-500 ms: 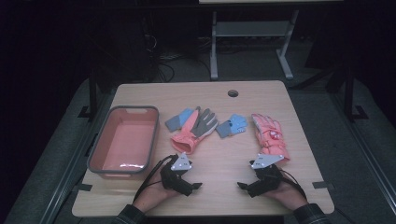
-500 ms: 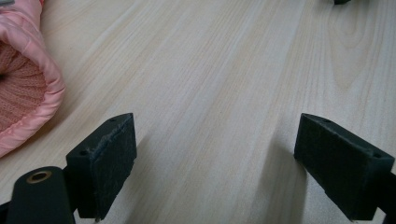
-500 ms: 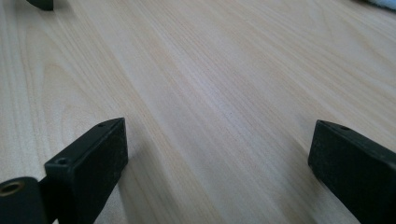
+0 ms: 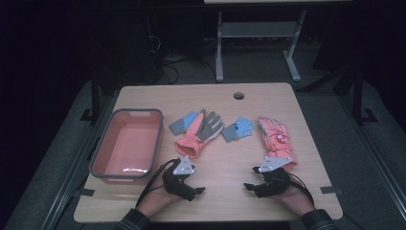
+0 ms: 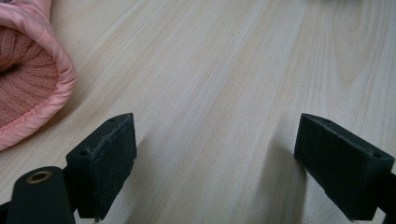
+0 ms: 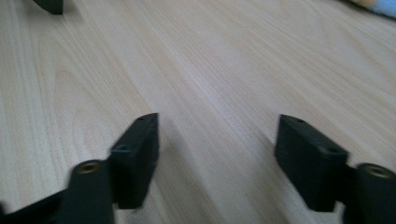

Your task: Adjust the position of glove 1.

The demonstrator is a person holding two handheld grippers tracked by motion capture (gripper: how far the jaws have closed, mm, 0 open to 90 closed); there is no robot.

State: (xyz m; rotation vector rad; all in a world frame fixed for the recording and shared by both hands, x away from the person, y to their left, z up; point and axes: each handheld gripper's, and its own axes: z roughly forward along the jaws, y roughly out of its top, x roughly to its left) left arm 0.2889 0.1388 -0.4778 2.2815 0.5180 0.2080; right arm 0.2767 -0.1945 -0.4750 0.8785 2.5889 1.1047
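Left claw (image 4: 195,190) low on the table (image 4: 220,158), jaws spread wide with bare wood between them; right claw (image 4: 249,186) likewise apart and holding nothing, resting near the front edge.

Closest to the left claw: pink-and-grey glove (image 4: 197,132), palm up, its knit cuff (image 5: 25,79) just ahead and to one side in the left gripper view. Closest to the right claw: pink padded glove (image 4: 276,140), cuff end just beyond the grey plate. Between the two, a small blue glove (image 4: 238,128); a second blue-grey piece (image 4: 183,123) tucked beside the first glove (possibly another small glove, hard to tell from above). Pink bin (image 4: 126,144) at the left, well apart from the right-hand glove.

Likely soft, light, limp, not fragile; prone to fold and dangle when lifted. Best pinched at the thick cuff, where the fabric bunches, rather than at thin fingers.
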